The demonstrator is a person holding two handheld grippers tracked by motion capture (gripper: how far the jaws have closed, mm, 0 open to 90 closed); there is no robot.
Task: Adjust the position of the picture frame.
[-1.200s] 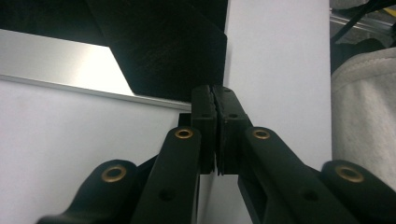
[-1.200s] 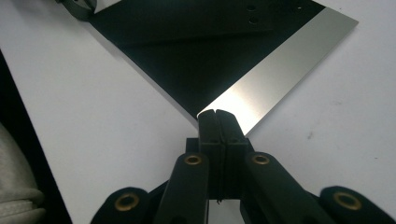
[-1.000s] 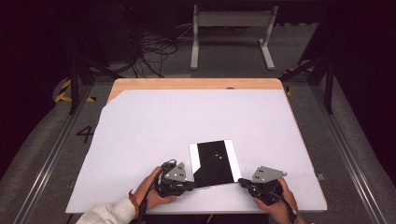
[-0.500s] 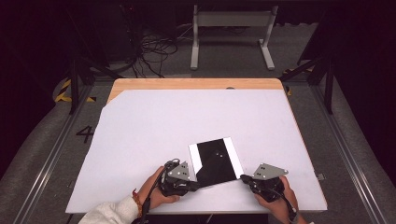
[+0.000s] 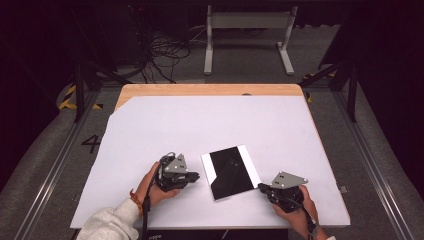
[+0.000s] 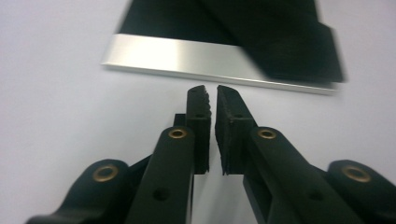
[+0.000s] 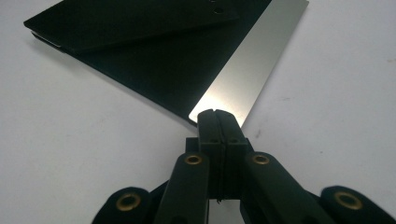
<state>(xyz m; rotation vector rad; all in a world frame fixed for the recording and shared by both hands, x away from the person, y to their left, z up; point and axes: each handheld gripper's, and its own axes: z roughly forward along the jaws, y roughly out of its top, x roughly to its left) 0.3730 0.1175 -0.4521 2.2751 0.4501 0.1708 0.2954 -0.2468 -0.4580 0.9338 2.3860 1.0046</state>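
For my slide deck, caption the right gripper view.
Shut hand-held gripper at the corner of a black plate with a silver edge strip, on a white table.

plate [image 5: 231,171]: black centre, silver strips along both side edges
table [image 5: 200,125]: white sheet, light wood band at top of frame
left gripper [image 6: 211,100]: black jaws, brass rivets
right gripper [image 7: 217,116]: black, brass rivets
sleeve [image 5: 107,223]: pale grey, lower left of frame
floor [image 5: 45,160]: grey, black-yellow tape at left

Bare white table [image 5: 210,125] beyond and beside; sole obstacle a flat black plate [image 5: 231,171] with silver edge strips, lying between left gripper [image 5: 195,176] and right gripper [image 5: 261,187].
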